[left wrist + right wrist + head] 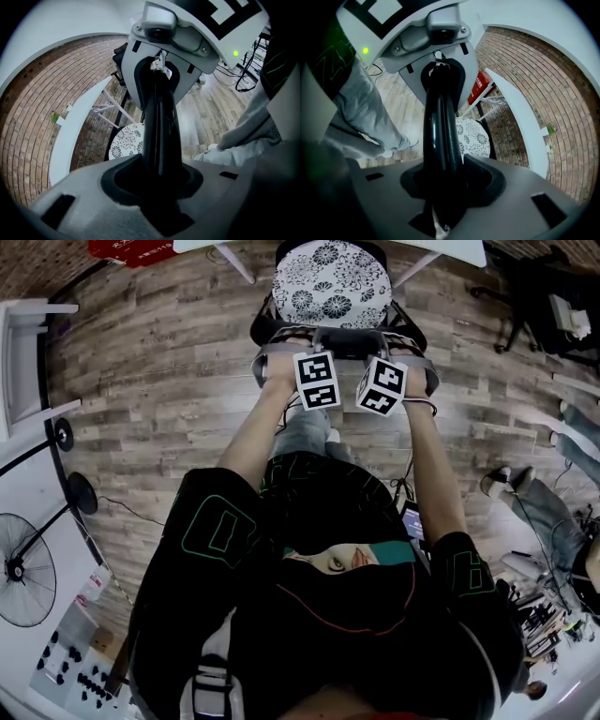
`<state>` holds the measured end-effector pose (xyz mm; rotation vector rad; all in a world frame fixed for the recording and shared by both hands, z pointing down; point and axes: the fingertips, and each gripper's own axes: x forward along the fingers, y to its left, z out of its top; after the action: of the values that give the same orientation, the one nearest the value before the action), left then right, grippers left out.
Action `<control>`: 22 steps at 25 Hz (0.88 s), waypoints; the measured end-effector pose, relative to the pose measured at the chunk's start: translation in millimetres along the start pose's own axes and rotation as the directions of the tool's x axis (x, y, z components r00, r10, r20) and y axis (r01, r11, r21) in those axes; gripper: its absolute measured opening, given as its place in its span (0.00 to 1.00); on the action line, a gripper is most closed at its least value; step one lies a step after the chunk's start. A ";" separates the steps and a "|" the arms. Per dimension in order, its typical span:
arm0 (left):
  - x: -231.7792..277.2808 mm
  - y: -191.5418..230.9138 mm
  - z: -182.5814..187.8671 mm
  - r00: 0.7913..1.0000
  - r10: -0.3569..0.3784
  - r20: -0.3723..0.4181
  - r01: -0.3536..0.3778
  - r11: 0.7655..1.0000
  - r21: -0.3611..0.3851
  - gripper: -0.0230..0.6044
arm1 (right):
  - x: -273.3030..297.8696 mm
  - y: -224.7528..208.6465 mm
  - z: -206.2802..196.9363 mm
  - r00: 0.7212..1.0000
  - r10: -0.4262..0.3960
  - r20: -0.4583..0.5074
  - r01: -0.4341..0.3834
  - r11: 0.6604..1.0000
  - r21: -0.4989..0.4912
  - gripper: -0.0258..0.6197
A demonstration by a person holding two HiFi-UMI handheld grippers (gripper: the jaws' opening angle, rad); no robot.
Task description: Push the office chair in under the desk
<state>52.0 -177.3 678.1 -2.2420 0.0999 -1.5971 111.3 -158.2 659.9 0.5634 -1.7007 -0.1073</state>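
Observation:
The office chair with a flower-patterned seat (pixel 330 282) stands in front of me, its front just under the white desk (pixel 450 249). The chair's black back rail (pixel 349 341) runs between my two hands. My left gripper (pixel 281 357) is shut on the rail's left end and my right gripper (pixel 412 357) on its right end. In the left gripper view the black rail (pixel 159 122) rises out of the jaws toward the other gripper, with the seat (pixel 126 140) and desk (pixel 70 126) beyond. The right gripper view mirrors this: rail (pixel 440 126), seat (pixel 473 138), desk (pixel 520 117).
Wood-plank floor all around. A standing fan (pixel 23 568) and a white shelf (pixel 23 362) are at the left. A red object (pixel 131 249) lies near the desk's left end. Another person's legs (pixel 544 502) and dark equipment (pixel 544 296) are at the right. A brick wall backs the desk.

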 end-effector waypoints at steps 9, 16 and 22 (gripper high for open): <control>13.4 46.7 -18.7 1.000 -0.021 0.013 0.021 1.000 0.020 0.25 | 21.8 -41.8 17.0 0.999 0.012 -0.030 -0.012 1.000 0.029 0.26; 21.0 68.8 -25.6 0.999 -0.041 0.031 0.041 0.999 0.022 0.27 | 32.9 -62.0 22.1 0.997 0.018 -0.073 -0.015 0.999 0.044 0.26; 25.9 77.9 -29.2 0.996 -0.077 0.048 0.077 0.997 0.005 0.30 | 40.7 -70.1 23.4 0.993 0.043 -0.110 -0.038 0.998 0.053 0.27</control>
<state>46.8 -264.3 682.3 -2.3060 -0.0015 -1.5801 106.4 -242.2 665.2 0.5621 -1.6088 -0.0034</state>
